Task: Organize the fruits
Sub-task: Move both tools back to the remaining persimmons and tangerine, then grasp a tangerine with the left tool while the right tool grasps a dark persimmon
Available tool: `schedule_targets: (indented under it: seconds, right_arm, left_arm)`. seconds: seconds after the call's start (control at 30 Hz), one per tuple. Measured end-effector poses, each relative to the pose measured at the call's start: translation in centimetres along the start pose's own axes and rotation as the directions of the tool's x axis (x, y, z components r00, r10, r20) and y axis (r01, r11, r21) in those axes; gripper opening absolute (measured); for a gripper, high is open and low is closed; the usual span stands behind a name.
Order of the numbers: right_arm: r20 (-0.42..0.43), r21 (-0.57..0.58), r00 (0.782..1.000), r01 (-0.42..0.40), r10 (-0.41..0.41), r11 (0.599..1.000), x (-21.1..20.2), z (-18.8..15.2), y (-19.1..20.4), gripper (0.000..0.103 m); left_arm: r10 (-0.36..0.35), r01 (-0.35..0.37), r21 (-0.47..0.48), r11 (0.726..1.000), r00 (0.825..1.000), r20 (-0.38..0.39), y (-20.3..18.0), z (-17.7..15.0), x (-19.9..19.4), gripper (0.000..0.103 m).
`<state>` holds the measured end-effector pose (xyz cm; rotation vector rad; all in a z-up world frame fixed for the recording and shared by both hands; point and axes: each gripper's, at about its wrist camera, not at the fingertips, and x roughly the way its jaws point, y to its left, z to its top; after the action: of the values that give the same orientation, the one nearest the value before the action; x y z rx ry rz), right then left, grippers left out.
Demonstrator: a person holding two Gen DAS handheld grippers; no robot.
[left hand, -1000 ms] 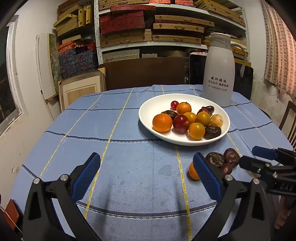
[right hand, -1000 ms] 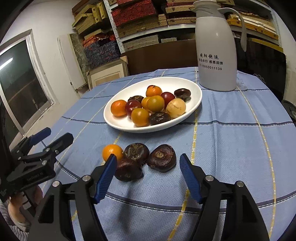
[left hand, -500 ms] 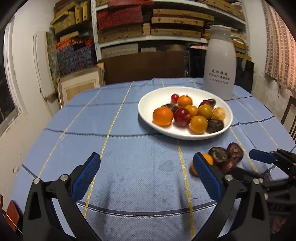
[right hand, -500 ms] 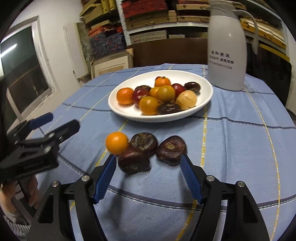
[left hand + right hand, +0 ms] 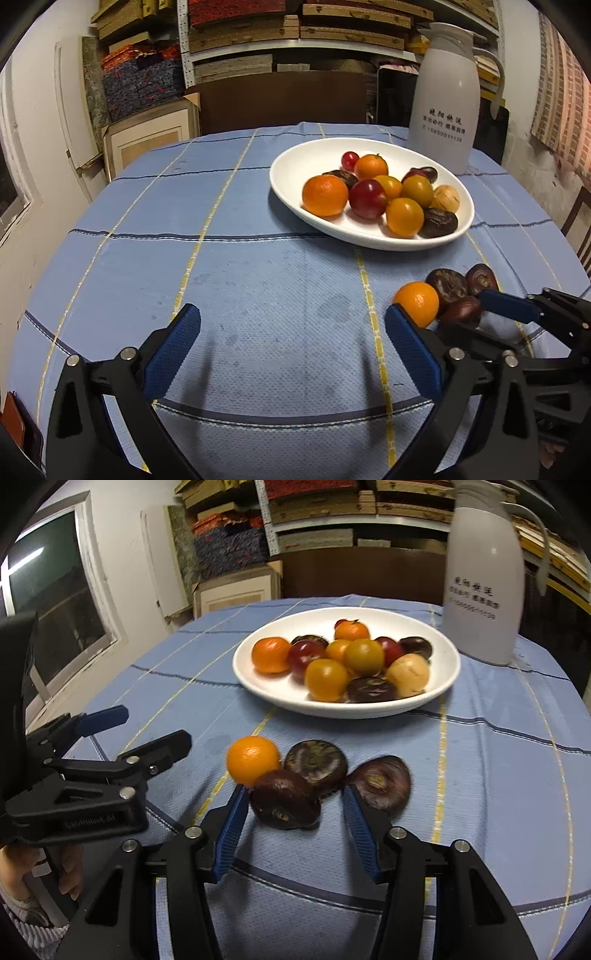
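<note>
A white plate holds several orange, red, yellow and dark fruits. In front of it on the blue cloth lie a small orange and three dark brown fruits. The nearest dark fruit sits between the jaws of my right gripper. These jaws are closing: the left pad is at the fruit, while a gap shows at the right pad. The other two dark fruits lie just beyond. My left gripper stands open over bare cloth beside the orange.
A tall white jug stands behind the plate at the right. Beyond the round table are shelves of boxes, a framed panel and a window at the left. A hand holds the left gripper's handle.
My right gripper has moved in on the loose fruits and its jaws have narrowed around the nearest dark fruit. My left gripper has dipped slightly and still stands wide.
</note>
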<state>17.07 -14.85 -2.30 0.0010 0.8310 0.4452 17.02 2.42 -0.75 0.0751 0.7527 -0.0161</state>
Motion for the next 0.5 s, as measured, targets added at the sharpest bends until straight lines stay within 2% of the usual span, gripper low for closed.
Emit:
schedule_targets:
  seconds: [0.03, 0.1, 0.27, 0.33, 0.43, 0.5]
  right_arm:
    - [-0.008, 0.001, 1.000, -0.021, 0.021, 1.000, 0.2, 0.0, 0.1, 0.040]
    - [-0.009, 0.000, 1.000, -0.022, 0.022, 1.000, 0.2, 0.0, 0.1, 0.040]
    - [-0.015, 0.013, 0.999, -0.040, 0.040, 0.999, -0.5, 0.0, -0.5, 0.039]
    - [0.018, 0.049, 0.999, -0.037, 0.036, 0.998, -1.8, 0.2, -1.7, 0.039]
    - [0.079, 0.130, 0.997, -0.032, 0.022, 0.991, -3.5, 0.9, -4.0, 0.039]
    - [0.102, 0.175, 0.995, -0.033, 0.015, 0.984, -4.2, 1.0, -5.1, 0.039]
  left_arm:
    - [-0.007, 0.007, 0.007, 1.000, 1.000, -0.002, -0.2, -0.1, 0.0, 0.098]
    - [0.003, -0.003, 0.019, 1.000, 1.000, -0.003, -0.4, -0.1, 0.1, 0.098]
    - [-0.027, 0.027, 0.036, 0.999, 1.000, -0.009, -0.9, -0.4, 0.2, 0.098]
    - [-0.045, 0.045, 0.045, 0.998, 0.999, 0.006, -1.3, -0.4, 0.0, 0.098]
    - [-0.118, 0.118, 0.068, 0.991, 0.993, 0.003, -2.5, -0.3, 0.2, 0.098]
    - [-0.119, 0.120, 0.101, 0.988, 0.993, -0.012, -3.7, -0.2, 0.9, 0.098]
